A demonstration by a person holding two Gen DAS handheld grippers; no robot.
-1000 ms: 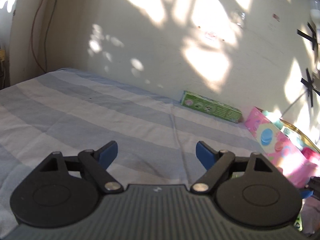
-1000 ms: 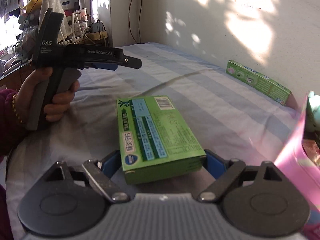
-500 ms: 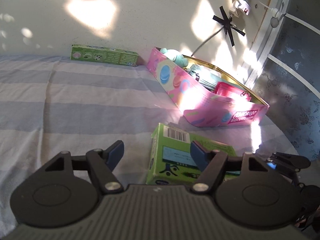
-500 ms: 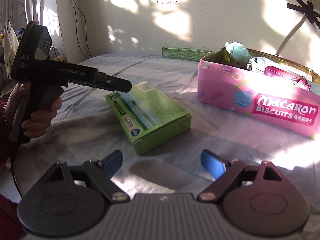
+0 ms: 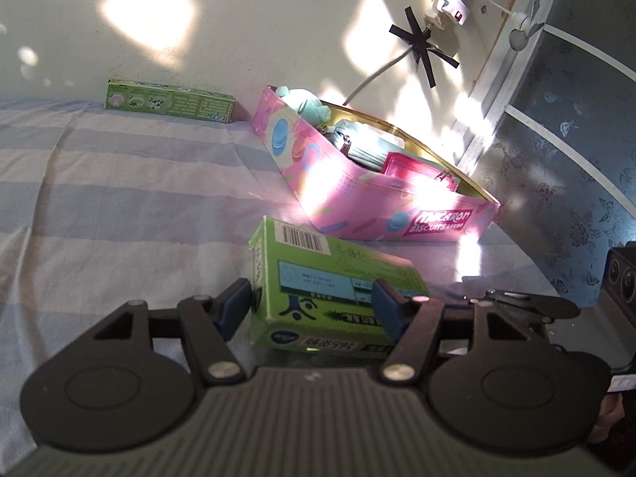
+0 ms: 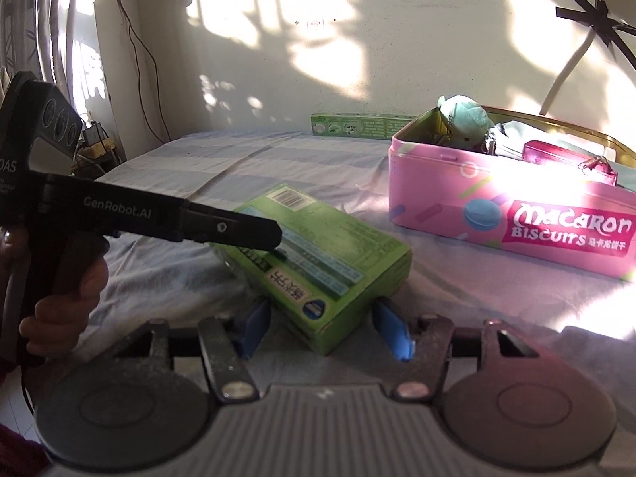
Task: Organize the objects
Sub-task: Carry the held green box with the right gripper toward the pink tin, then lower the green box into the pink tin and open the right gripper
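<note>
A: Status on the green box (image 5: 330, 290)?

B: Lying flat on the bed (image 5: 119, 198), just near of the pink biscuit tin (image 5: 357, 206), not in it yet.

A: What changed?

B: Both pairs of fingers have just been closing. Half a second ago the right gripper (image 6: 324, 328) stood wide, short of the box. Now the box's near corner sits between its fingers. Can't tell if the pads actually press.

A: Left gripper (image 5: 311, 310)?

B: Swung in over the box's left end. One finger beside the end face, the other over the top. Released, no grasp.

A: Meaning?

B: Looks like pickup setup. A corner hold could let the box twist, so I'd square up first.
</note>
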